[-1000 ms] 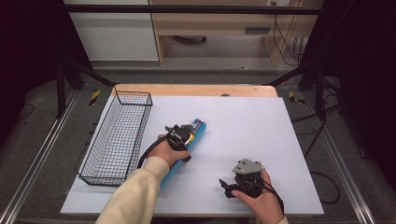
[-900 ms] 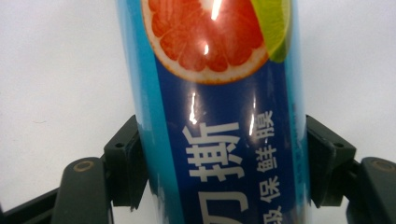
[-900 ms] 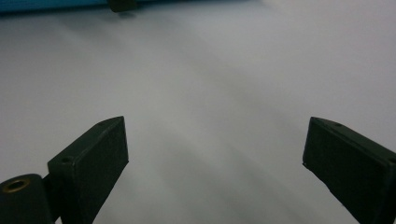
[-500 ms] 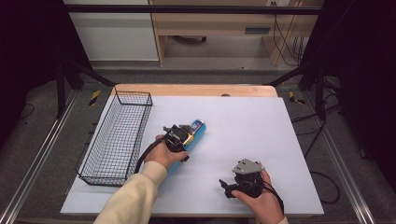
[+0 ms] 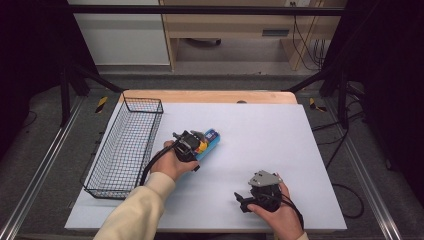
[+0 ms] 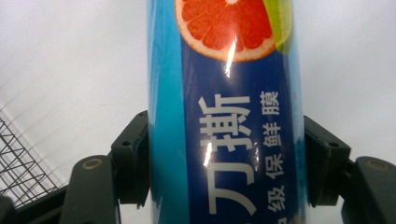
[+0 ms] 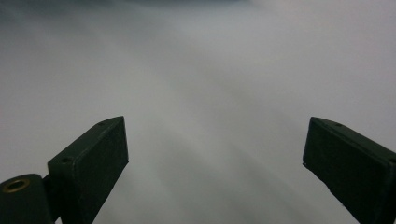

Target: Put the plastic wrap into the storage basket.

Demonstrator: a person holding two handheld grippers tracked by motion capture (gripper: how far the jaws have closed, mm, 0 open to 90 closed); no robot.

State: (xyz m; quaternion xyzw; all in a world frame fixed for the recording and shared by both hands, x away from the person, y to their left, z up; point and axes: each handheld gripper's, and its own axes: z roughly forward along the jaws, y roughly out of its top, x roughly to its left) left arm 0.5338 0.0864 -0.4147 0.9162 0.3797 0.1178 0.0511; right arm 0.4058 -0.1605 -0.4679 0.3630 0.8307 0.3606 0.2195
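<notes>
Near the front edge of the table (image 5: 310,150), the right gripper (image 5: 243,201) rests low with its jaws wide apart and nothing between them. A little farther in, toward the middle of the table, the left gripper (image 5: 200,146) has just been closing its jaws, and now they squeeze the blue box (image 6: 224,116) with the orange slice picture on both sides. So the box looks caught and ready to lift. The wire basket (image 5: 125,150) waits along the left edge, a likely place for it to go.
</notes>
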